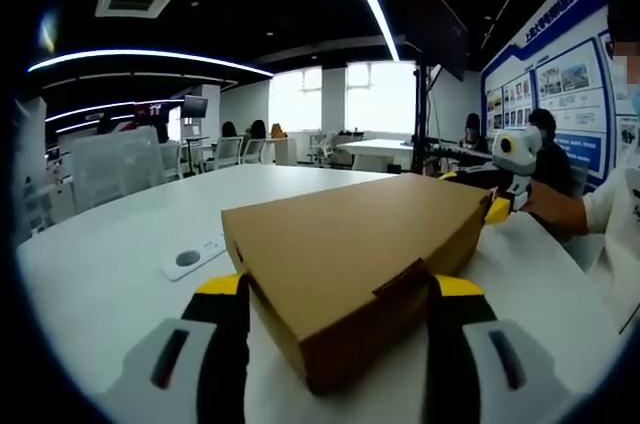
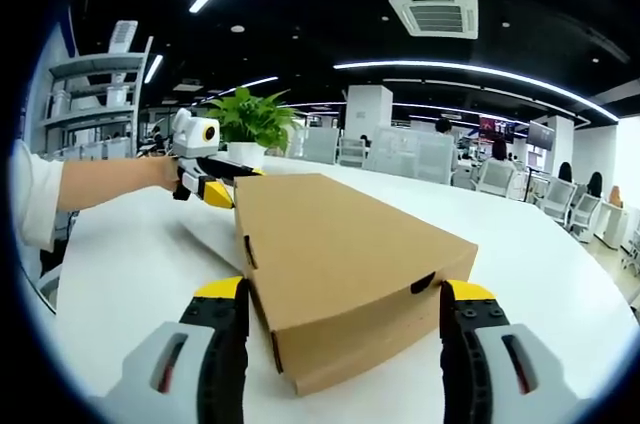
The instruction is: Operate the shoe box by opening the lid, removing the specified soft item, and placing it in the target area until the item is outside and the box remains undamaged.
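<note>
The closed brown cardboard shoe box (image 1: 350, 264) lies flat on the white table (image 1: 100, 274), and each gripper stands at an opposite end of it: the left gripper (image 1: 340, 344) has its yellow-tipped jaws spread wide to either side of the near corner, and the right gripper (image 2: 345, 344) straddles the other end just as widely, neither clamped on anything. Beside the box lies a small white remote-like object (image 1: 195, 257), a potted green plant (image 2: 250, 124) stands past its far end, and office chairs (image 2: 420, 154) ring the table behind.
</note>
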